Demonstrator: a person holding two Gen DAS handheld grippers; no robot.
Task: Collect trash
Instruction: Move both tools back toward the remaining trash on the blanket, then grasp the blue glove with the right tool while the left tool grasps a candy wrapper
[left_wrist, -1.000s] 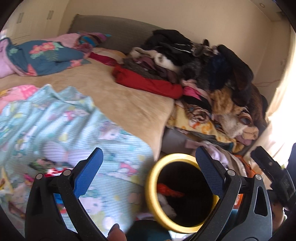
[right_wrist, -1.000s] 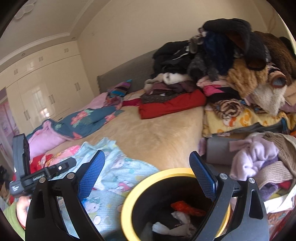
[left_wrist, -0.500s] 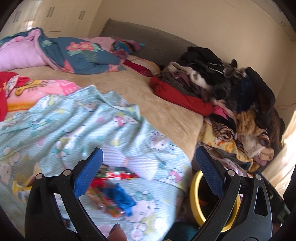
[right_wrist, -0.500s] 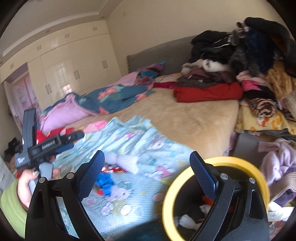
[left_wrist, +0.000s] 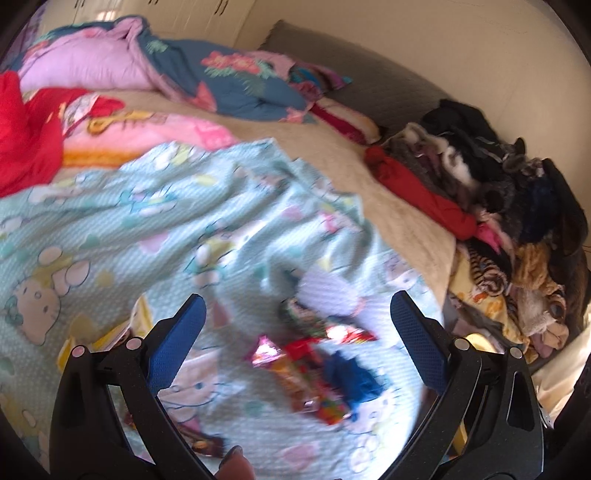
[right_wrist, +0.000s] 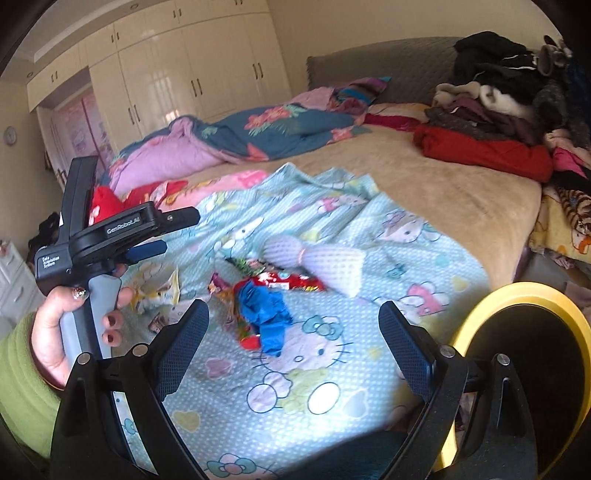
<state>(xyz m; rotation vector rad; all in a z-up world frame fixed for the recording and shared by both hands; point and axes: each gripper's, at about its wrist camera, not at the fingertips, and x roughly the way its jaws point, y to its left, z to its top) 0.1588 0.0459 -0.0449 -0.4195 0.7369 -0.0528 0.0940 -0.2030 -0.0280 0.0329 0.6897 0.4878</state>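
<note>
Several wrappers (right_wrist: 273, 284) litter the cartoon blanket (right_wrist: 332, 369) beside piled clothes (right_wrist: 498, 103)

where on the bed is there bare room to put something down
The tan bedspread is bare between the red folded garment, the blue floral quilt and the cartoon blanket. The blanket's near end is free too. Crowded: wrappers and blue scrap mid-blanket.
</note>
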